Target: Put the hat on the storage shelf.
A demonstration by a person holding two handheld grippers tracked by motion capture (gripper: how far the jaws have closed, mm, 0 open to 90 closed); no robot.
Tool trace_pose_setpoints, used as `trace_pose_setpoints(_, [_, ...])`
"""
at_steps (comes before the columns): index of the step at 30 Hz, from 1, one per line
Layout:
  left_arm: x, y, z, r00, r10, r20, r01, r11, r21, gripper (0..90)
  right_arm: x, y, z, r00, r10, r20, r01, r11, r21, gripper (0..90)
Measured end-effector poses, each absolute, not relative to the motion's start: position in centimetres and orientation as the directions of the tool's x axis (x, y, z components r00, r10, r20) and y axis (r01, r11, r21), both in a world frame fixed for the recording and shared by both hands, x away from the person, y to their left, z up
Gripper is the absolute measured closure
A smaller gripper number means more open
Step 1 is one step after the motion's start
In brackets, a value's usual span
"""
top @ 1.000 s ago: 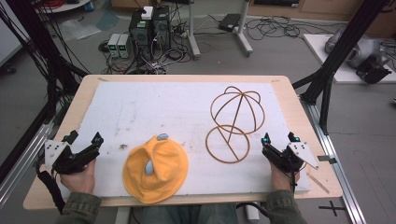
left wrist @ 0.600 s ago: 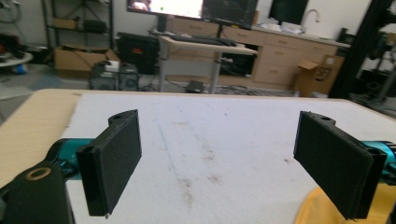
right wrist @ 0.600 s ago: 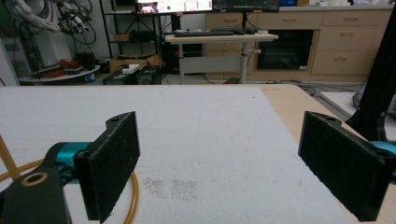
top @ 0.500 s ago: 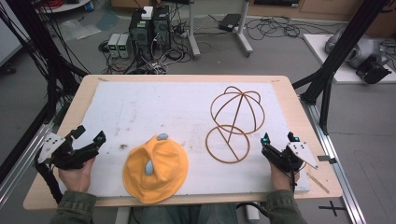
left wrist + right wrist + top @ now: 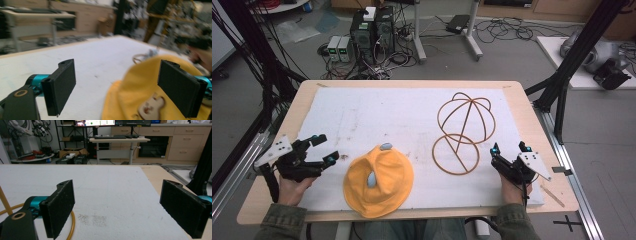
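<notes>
A yellow cap (image 5: 379, 186) lies flat on the white foam mat (image 5: 387, 115) near the front edge, with small pale patches on it. In the left gripper view the yellow cap (image 5: 135, 97) sits just ahead between the jaws, bearing a wooden guitar-shaped badge (image 5: 151, 107). My left gripper (image 5: 327, 147) is open, a little left of the cap and pointing at it, apart from it. A golden wire hat stand (image 5: 464, 132) stands right of centre. My right gripper (image 5: 509, 147) is open just right of the stand's base ring (image 5: 72, 225).
The mat covers a wooden table (image 5: 532, 125). Black frame posts (image 5: 569, 70) rise at both sides. Computers and cables (image 5: 372, 35) lie on the floor beyond the far edge.
My left gripper has swung round to the right, so its open jaws now face the cap. The right gripper, cap and stand have stayed put.
</notes>
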State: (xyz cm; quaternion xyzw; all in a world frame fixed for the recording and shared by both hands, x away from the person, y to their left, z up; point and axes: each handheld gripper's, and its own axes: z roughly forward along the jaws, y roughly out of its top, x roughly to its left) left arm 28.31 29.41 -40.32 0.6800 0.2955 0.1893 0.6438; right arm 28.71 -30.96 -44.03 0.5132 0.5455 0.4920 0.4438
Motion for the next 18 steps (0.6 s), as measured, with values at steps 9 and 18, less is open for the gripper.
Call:
trace_pose_setpoints(9, [29.1, 26.5, -40.1, 0.886, 0.451, -0.110, 0.189, -0.133, 0.973, 17.9, 28.6, -31.0, -44.0, -0.077, 0.997, 0.024, 0.124, -0.015, 0.992, 12.4])
trace_pose_setpoints(18, [29.6, 25.3, -40.8, 0.908, 0.403, -0.119, 0.215, -0.204, 0.955, 21.3, 28.6, -31.1, -44.1, -0.078, 0.997, 0.018, 0.127, -0.008, 0.992, 12.4])
